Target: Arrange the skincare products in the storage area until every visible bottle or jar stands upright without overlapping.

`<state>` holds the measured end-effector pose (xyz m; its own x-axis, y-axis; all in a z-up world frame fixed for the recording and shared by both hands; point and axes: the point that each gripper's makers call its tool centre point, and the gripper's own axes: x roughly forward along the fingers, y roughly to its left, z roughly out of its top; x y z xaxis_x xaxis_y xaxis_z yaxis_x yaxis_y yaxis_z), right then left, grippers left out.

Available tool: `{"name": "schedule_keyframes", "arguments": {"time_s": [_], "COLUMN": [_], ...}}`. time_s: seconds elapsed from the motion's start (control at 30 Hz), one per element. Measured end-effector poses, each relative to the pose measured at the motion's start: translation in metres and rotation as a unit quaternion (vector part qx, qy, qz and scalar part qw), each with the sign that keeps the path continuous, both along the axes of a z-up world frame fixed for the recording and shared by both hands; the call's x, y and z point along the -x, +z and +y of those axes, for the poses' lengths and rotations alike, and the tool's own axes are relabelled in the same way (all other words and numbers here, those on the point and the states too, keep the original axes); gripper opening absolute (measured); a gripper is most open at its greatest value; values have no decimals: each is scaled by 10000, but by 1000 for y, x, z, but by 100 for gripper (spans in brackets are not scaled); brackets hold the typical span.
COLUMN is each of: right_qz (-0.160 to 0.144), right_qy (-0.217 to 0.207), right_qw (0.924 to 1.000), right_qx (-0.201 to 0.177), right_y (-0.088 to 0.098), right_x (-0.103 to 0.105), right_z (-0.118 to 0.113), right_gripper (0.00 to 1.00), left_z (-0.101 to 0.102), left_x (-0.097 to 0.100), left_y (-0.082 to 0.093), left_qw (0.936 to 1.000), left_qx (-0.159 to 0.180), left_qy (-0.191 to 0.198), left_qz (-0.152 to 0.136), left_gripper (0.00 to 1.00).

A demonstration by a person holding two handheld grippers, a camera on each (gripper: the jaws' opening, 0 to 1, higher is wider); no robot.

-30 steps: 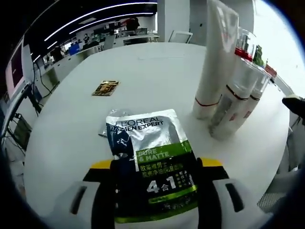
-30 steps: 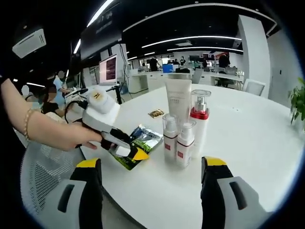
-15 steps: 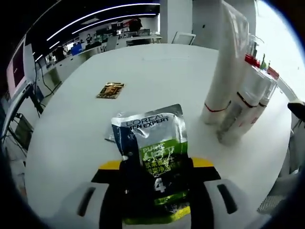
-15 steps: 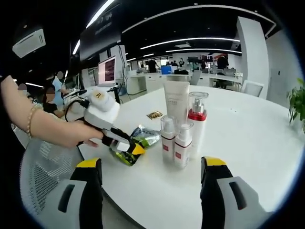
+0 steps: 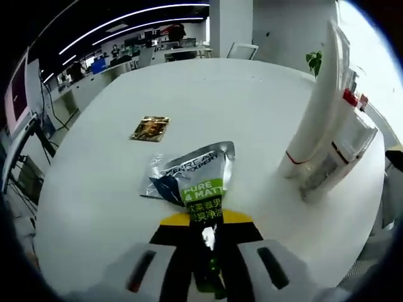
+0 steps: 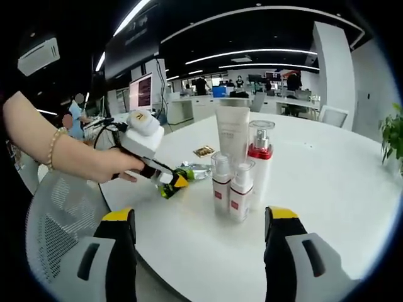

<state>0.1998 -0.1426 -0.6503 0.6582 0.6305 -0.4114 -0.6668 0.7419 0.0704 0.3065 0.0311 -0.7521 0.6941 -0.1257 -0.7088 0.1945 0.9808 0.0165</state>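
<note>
A silver and green sachet (image 5: 196,184) lies on the white table (image 5: 239,94), its near end pinched edge-on between the jaws of my left gripper (image 5: 205,225), which is shut on it. In the right gripper view a hand holds that left gripper (image 6: 170,182) low at the table's left, with the sachet (image 6: 194,170) sticking out beyond it. To its right stand a tall white tube (image 6: 233,133), a red-collared pump bottle (image 6: 261,154) and two small red-banded bottles (image 6: 222,184), all upright and close together. My right gripper (image 6: 196,248) hangs open in front of the table, holding nothing.
A small brown and gold sachet (image 5: 150,128) lies flat further back on the table. The tube (image 5: 318,104) and bottles (image 5: 337,160) stand near the table's right edge. Office desks, monitors and seated people fill the room behind.
My left gripper's jaws have come together on the sachet, which has turned from flat to edge-on between them. The right gripper has stayed open and nearly still.
</note>
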Motion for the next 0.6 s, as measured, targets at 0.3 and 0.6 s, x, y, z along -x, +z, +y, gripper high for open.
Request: {"name": "schedule_keyframes", "arguments": {"time_s": [0.3,0.6], "right_qz": [5,38], "right_qy": [34,170], "right_qw": [9991,9976], "right_qx": [-418,-677], "right_y": [11,16], "right_x": [0,-1], "right_z": [3,16], "right_gripper": [70,58], "left_z": [-7,-6], "left_x": [12,31], "left_y": [14,39], "left_qw": [9992,9962], "left_qx": [51,361], "left_qy": [-334,-590], "left_qz": [-191,-523], "left_gripper": [7,7]}}
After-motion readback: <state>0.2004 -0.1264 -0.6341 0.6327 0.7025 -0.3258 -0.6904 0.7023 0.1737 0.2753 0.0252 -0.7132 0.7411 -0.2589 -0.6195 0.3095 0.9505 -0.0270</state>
